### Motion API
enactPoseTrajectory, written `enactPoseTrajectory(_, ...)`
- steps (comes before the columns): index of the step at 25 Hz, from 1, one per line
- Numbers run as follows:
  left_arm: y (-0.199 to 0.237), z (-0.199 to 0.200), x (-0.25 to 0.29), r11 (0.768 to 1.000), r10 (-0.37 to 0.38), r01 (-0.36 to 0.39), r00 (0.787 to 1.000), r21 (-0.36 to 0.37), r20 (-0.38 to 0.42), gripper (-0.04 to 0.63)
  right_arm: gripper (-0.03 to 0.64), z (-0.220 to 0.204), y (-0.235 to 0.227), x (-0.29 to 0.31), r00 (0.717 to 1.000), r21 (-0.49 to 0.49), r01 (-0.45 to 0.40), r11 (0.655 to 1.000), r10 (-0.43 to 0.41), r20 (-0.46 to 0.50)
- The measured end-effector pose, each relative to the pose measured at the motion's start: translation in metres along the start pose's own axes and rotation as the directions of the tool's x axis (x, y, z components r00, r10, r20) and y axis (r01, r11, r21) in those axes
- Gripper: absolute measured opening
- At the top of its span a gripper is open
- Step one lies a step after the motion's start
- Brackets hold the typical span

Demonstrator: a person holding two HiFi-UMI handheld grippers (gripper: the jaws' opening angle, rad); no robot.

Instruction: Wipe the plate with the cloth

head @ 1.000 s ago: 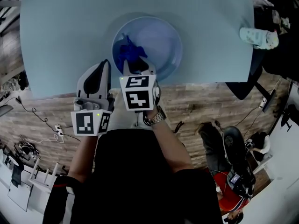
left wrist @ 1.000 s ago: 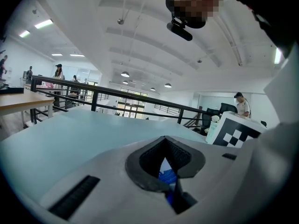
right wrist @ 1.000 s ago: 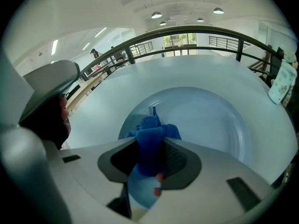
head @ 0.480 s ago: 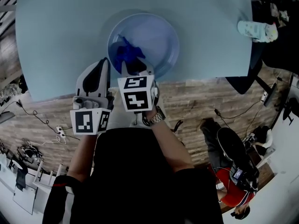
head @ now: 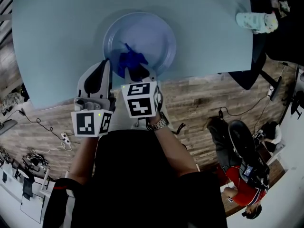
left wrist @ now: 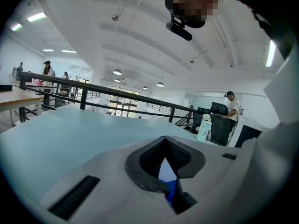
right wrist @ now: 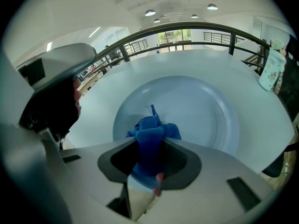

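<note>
Head view: a round pale-blue plastic plate (head: pixel 156 30) sits near the near edge of the light-blue table (head: pixel 57 32), with a crumpled blue cloth (head: pixel 130 63) on its near side.

Left gripper view: the left gripper (left wrist: pixel 166 171) (jaws pressed together, empty) hovers beside the plate.

Right gripper view: the right gripper (right wrist: pixel 149 164) pinches the cloth, which lies on the plate.

In the head view my right tool (head: pixel 138 74) and its marker cube cover the near rim of the plate (head: pixel 159 32) and the gripped end of the cloth (head: pixel 129 61). The surface (head: pixel 57 32) runs off the top edge. The pale container (head: pixel 254 22) by its right edge is too small to identify.
</note>
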State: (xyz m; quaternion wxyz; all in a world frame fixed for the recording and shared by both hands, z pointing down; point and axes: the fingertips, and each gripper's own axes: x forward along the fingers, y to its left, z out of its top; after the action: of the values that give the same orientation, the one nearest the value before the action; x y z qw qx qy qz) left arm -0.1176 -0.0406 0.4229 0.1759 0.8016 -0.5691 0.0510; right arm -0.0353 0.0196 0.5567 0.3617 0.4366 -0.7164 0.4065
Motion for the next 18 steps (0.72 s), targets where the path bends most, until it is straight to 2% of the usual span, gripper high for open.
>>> enactPoseTrajectory(18,-0.017,0.0,0.007,0.998,-0.057,0.057,0.998,0.017,-0.013,0.002,0.118,-0.009,-0.042,-0.02,0.995,0.052,0.095,0.994,-0.096,0.013)
